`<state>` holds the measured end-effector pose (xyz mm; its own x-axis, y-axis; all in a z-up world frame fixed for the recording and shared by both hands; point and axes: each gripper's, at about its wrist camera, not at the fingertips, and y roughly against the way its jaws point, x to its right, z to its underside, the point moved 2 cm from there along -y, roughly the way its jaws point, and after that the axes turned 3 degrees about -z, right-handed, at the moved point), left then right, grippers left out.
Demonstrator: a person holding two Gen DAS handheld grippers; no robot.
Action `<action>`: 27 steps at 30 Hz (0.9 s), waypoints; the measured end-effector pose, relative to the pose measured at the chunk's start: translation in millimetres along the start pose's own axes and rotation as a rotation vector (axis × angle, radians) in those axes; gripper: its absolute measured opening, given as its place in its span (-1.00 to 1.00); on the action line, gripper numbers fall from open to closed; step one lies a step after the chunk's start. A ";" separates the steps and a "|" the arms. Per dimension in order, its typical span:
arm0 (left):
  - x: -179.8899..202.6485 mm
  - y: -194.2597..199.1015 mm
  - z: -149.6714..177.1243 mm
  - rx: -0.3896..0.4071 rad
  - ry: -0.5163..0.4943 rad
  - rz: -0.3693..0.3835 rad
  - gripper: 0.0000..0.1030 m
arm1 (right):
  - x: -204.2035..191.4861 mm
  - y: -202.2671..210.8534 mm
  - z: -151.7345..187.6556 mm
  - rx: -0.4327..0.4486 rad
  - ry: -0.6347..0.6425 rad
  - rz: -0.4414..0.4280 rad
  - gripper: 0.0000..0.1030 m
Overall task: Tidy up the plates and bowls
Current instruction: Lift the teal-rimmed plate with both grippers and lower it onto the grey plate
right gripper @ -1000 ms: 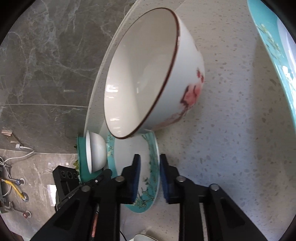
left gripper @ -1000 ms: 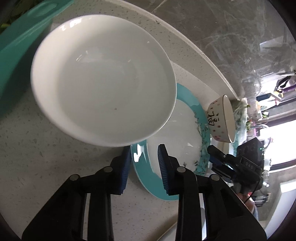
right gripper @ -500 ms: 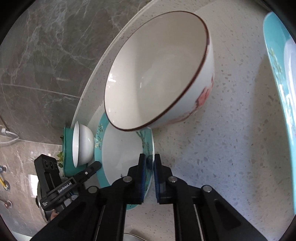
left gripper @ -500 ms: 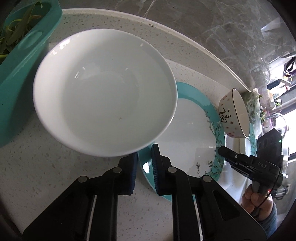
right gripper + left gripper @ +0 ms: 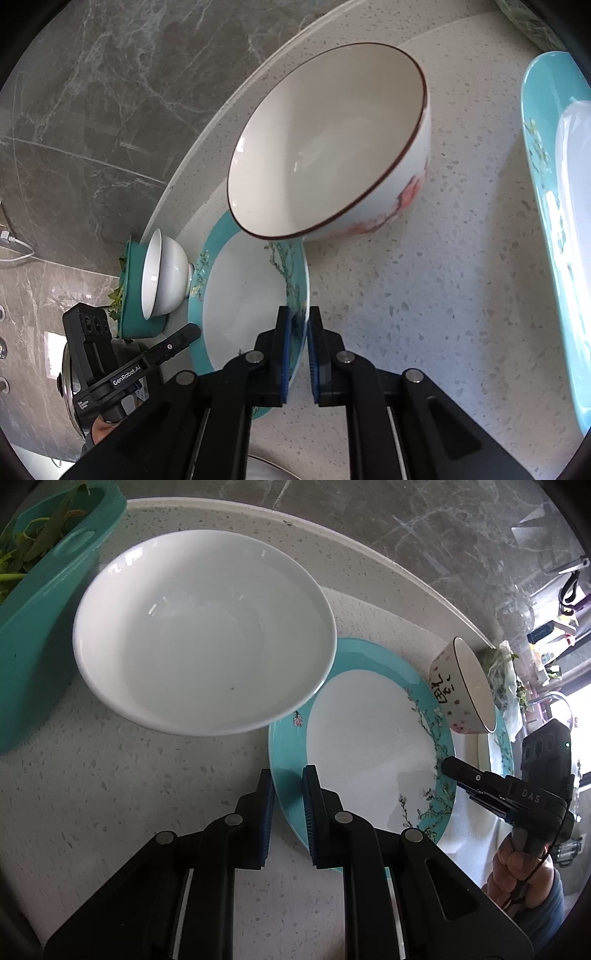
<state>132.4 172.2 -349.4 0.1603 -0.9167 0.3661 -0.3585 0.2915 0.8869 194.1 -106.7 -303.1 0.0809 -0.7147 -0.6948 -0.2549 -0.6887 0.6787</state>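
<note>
A teal-rimmed plate (image 5: 369, 738) lies on the speckled counter between both grippers. My left gripper (image 5: 288, 805) straddles its near rim with a narrow gap between the pads. My right gripper (image 5: 297, 343) straddles the opposite rim (image 5: 299, 295), pads close on either side. A plain white bowl (image 5: 203, 631) sits left of the plate in the left wrist view and shows small in the right wrist view (image 5: 162, 273). A flowered bowl (image 5: 332, 144) with a dark rim stands beside the plate; it also shows in the left wrist view (image 5: 461, 690).
A teal basket of greens (image 5: 40, 565) stands at the far left. A second teal-rimmed plate (image 5: 557, 206) lies at the right. The rounded counter edge (image 5: 369, 546) runs behind, with dark marble floor beyond.
Both grippers have drawn back from their bowls and now sit at the teal plate's opposite rims. The left gripper's jaws narrowed, then widened slightly; the white bowl rests on the counter.
</note>
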 end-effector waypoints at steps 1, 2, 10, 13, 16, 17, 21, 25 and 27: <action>0.4 0.1 0.6 0.000 -0.002 0.000 -0.74 | -0.8 -0.8 -0.5 -0.001 0.001 0.001 -0.79; 1.7 -0.5 0.8 -0.001 -0.005 -0.001 -0.74 | -1.2 -1.7 -0.3 -0.005 0.002 0.004 -0.79; 6.0 -2.2 -1.8 -0.012 -0.035 -0.006 -0.74 | 3.0 -4.0 1.0 -0.046 0.009 0.009 -0.73; 8.8 -4.6 -2.7 -0.016 -0.045 -0.006 -0.75 | 1.5 -4.4 -0.8 -0.048 0.015 0.022 -0.68; 7.5 -4.3 -2.1 -0.020 -0.051 0.002 -0.75 | 1.8 -2.4 -5.1 -0.033 0.000 0.031 -0.53; 7.3 -4.6 -2.0 -0.021 -0.051 0.003 -0.75 | 3.7 1.6 -6.9 -0.021 -0.008 0.033 -0.43; 2.4 -4.0 -2.0 -0.026 -0.025 0.025 -0.75 | 0.8 8.0 -14.4 -0.002 0.014 0.057 -0.25; -1.7 -3.7 -4.3 -0.029 -0.002 0.034 -0.74 | 0.8 -0.9 -20.2 -0.024 0.011 0.035 -0.30; -2.6 -4.1 -6.2 -0.032 0.008 0.035 -0.74 | -0.4 -4.8 -21.4 -0.035 0.015 0.018 -0.31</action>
<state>139.1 175.1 -352.2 0.1559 -0.9033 0.3996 -0.3346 0.3323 0.8818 215.9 -105.7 -301.0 0.0914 -0.7283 -0.6791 -0.2225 -0.6797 0.6990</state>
